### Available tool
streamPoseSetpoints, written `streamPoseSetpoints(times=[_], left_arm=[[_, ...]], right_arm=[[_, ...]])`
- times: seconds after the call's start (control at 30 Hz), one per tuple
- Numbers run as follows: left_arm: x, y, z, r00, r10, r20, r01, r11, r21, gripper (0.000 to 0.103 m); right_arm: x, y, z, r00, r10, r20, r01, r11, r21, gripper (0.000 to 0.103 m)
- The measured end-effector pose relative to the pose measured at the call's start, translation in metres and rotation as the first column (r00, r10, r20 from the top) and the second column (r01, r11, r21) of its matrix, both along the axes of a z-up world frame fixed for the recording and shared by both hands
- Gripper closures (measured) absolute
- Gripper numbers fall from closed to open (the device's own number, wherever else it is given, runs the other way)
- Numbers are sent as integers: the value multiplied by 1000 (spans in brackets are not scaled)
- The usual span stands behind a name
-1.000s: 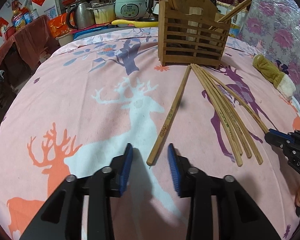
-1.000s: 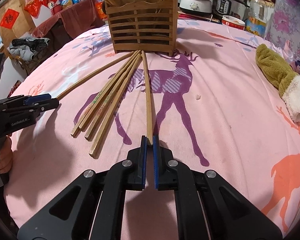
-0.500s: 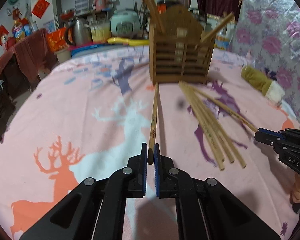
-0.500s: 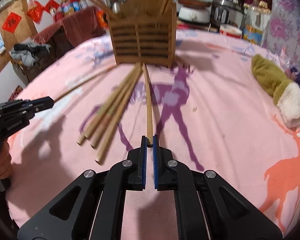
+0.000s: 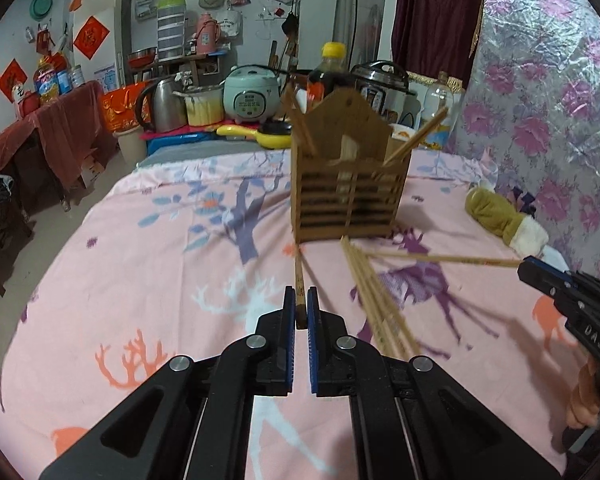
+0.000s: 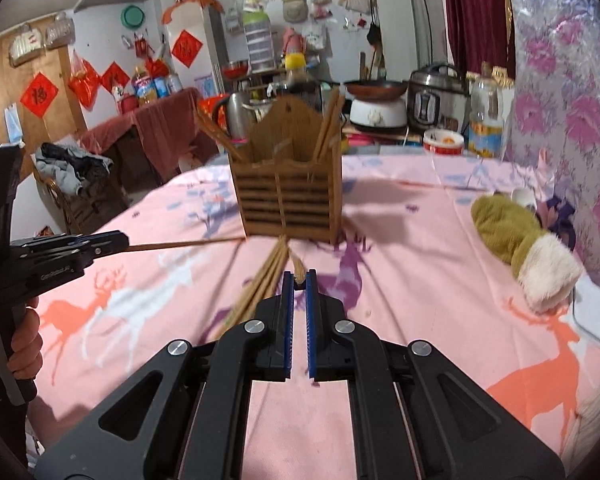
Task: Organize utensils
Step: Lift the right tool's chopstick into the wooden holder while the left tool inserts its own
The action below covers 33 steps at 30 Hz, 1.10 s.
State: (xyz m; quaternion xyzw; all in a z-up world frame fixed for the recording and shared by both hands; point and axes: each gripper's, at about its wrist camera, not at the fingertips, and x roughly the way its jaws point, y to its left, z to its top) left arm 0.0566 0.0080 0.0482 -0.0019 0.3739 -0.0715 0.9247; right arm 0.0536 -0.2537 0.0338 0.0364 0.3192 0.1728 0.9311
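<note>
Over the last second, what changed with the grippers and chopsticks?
The left gripper closed its fingers on the near end of a single chopstick and raised that end off the pink cloth. The right gripper, already shut on its own chopstick, raised it too. Unchanged: the loose bundle of chopsticks on the cloth, the wooden holder and the green mitten.

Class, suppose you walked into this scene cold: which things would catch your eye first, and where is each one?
Most striking are the two black tools, left tool and right tool, each shut on one chopstick near the camera. Beyond them a slatted wooden holder stands mid-table on the pink deer-print cloth, with loose chopsticks fanned before it. An olive mitten lies at the right.
</note>
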Motion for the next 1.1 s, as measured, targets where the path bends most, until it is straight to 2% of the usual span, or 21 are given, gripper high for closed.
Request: streamPoseSetpoints(times=[0.2,0.53,0.67,0.77,0.93,1.0,1.07,1.1], left_arm=[[16,-14,32,999,-21,25,21,1000,-20,97],[43,-38,89,995,-52,85,53,999,2,97],[59,-46,112,992,-48,116,46,999,25,97],[75,-50,135,989,-37,146,35,999,13,97],[101,-53,178,972,-6,234,20,998,-56,97],[110,-53,194,955,19,297,3,997,-74,97],[121,-56,195,936,49,349,-26,997,-69,97],[129,-58,188,935,62,349,-44,997,-60,97]], right_arm=[[6,6,25,999,-1,46,1,1000,-4,97],[27,16,60,995,-6,101,9,1000,-21,97],[40,18,78,992,-13,124,14,1000,-9,97],[51,19,93,989,-25,146,24,1000,10,97],[75,13,127,979,-65,193,47,994,94,97],[84,13,138,972,-86,221,63,992,109,97],[93,15,142,963,-106,248,83,991,105,97],[98,18,139,960,-118,254,97,991,94,97]])
